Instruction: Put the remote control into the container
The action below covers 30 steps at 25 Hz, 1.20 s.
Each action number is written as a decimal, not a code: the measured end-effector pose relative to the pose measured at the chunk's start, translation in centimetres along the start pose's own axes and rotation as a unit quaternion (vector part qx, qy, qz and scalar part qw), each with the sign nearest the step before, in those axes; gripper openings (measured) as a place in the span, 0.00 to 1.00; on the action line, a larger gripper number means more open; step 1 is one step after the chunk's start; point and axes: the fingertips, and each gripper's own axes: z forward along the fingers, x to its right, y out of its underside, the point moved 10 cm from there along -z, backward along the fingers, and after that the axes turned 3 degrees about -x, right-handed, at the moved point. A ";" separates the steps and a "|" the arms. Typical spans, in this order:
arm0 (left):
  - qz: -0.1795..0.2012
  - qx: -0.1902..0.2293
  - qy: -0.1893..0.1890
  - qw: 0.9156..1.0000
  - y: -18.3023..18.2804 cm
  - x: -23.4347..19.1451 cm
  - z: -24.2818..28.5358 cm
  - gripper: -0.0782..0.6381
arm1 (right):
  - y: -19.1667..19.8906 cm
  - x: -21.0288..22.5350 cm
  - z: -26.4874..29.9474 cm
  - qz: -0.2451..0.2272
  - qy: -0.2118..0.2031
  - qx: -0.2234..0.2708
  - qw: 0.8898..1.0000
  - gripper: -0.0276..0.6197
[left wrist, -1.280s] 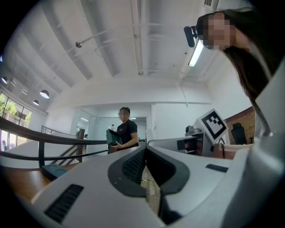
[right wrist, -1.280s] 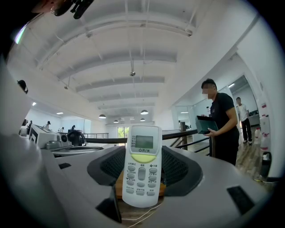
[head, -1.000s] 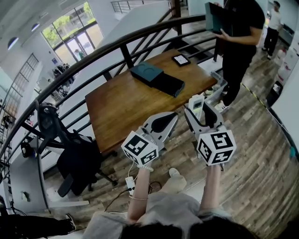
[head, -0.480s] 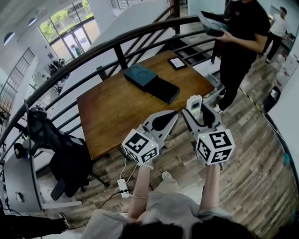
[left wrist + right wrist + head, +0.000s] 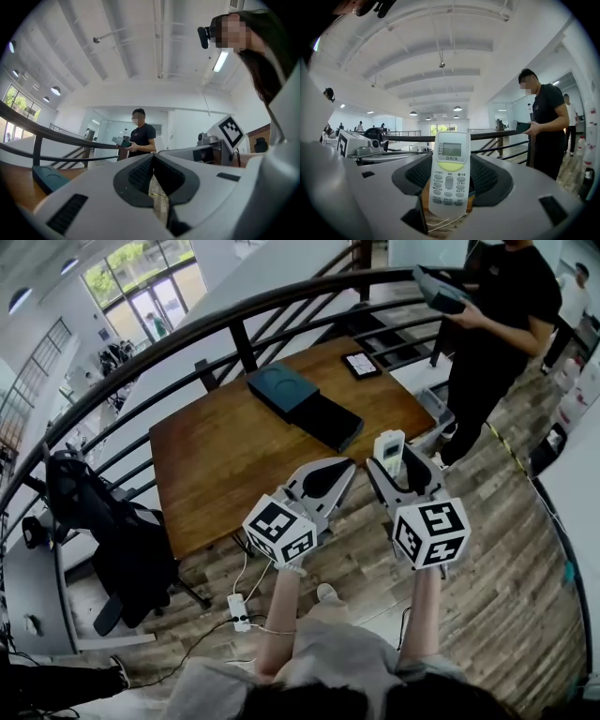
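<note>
A white remote control [image 5: 389, 452] [image 5: 450, 173] stands upright with my right gripper [image 5: 392, 463] [image 5: 449, 161] shut on its lower half, screen and buttons facing the camera. Beside it, my left gripper [image 5: 347, 468] [image 5: 153, 157] is shut with nothing in it. Both are held in the air above the wooden floor, just off the near edge of the brown table [image 5: 225, 465]. The container [image 5: 328, 421], a dark box with a teal part [image 5: 279, 387] beside it, lies on the table's far half. Its teal corner [image 5: 49, 177] shows low left in the left gripper view.
A small dark tablet [image 5: 362, 363] lies at the table's far right corner. A person in black [image 5: 497, 324] stands right of the table holding a teal box [image 5: 441, 287]. A curved black railing [image 5: 187, 343] runs behind the table. An office chair [image 5: 112, 540] stands left; a power strip [image 5: 234, 611] lies on the floor.
Both grippers have kept their pose, the remote still held in the right one. The view has slid slightly, and the standing person has shifted the teal box in their hands.
</note>
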 end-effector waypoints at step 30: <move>0.002 -0.002 -0.085 0.996 -0.9 -5.0 0.3 0.11 | -2.5 3.6 8.1 -0.007 -0.071 -0.011 0.997 0.42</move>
